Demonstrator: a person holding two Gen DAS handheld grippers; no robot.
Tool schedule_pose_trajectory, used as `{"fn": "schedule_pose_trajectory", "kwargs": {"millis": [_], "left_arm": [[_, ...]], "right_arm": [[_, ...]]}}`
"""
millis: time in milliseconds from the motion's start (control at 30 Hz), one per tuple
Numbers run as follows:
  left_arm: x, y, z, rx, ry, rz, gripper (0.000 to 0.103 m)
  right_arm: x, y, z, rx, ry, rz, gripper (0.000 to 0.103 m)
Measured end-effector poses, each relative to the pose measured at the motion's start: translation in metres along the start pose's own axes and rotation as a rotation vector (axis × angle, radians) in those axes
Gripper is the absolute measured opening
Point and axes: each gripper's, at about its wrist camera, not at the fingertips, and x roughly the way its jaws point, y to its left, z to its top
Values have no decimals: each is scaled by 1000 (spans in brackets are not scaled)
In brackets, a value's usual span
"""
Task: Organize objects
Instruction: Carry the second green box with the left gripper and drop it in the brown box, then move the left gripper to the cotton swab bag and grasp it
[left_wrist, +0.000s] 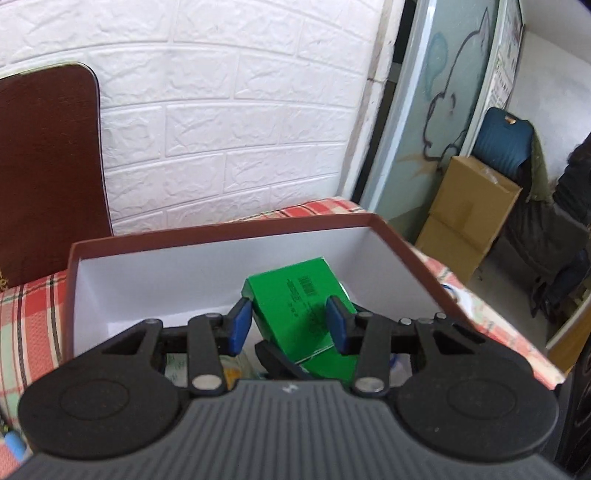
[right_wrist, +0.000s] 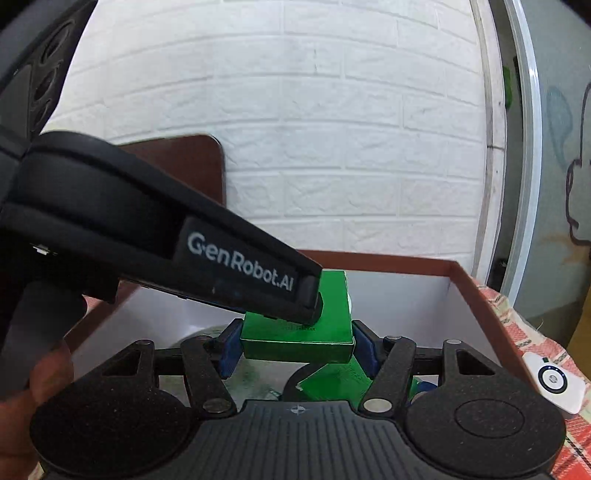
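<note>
A green carton (left_wrist: 295, 299) is held over an open brown box with a white inside (left_wrist: 229, 236). My left gripper (left_wrist: 291, 321) has its blue pads on both sides of the carton and is shut on it. In the right wrist view my right gripper (right_wrist: 295, 347) is shut on the green carton (right_wrist: 299, 332) too, at its near end, over the same box (right_wrist: 454, 269). The black body of the left gripper (right_wrist: 177, 254) crosses this view from the left and covers the carton's far end. More green packaging shows below the carton; I cannot tell if it is a second carton.
The box stands on a red plaid cloth (left_wrist: 33, 314) against a white brick wall. A brown lid (left_wrist: 48, 166) leans on the wall at the left. A white device (right_wrist: 557, 380) lies on the cloth to the right. Cardboard boxes (left_wrist: 465, 210) stand on the floor beyond.
</note>
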Motion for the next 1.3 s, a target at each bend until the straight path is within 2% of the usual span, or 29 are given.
{"fn": "schedule_pose_trajectory", "kwargs": {"millis": [100,167,200,367,633,667,900,1100,1300], "left_arm": [[16,2,-4,34,19,71,45],[13,7,-7,5,23,42,46],[9,6,-9,14,18,51,46],[-16,-5,-21,40,-15,78,46],[-68,-27,-44,79,-46,120,48],[-75,-28,-48,81,-52,118,47],[-110,-29,-81,77,-43,170,47],[-118,-13,-115,43,42,246,47],[-124,5,-137,14,83,315,47]], "right_arm": [[8,2,-4,-6,-2,-20,64],[0,2,-7,6,-31,-28,65],[-6,3,-9,10,-50,-36,65],[-40,9,-16,10,-110,-45,65],[-87,12,-31,82,-115,-32,67],[-104,14,-37,68,-124,-35,67],[-126,25,-64,71,-49,26,67],[-132,39,-89,67,56,79,67],[-138,46,-98,62,97,87,67]]}}
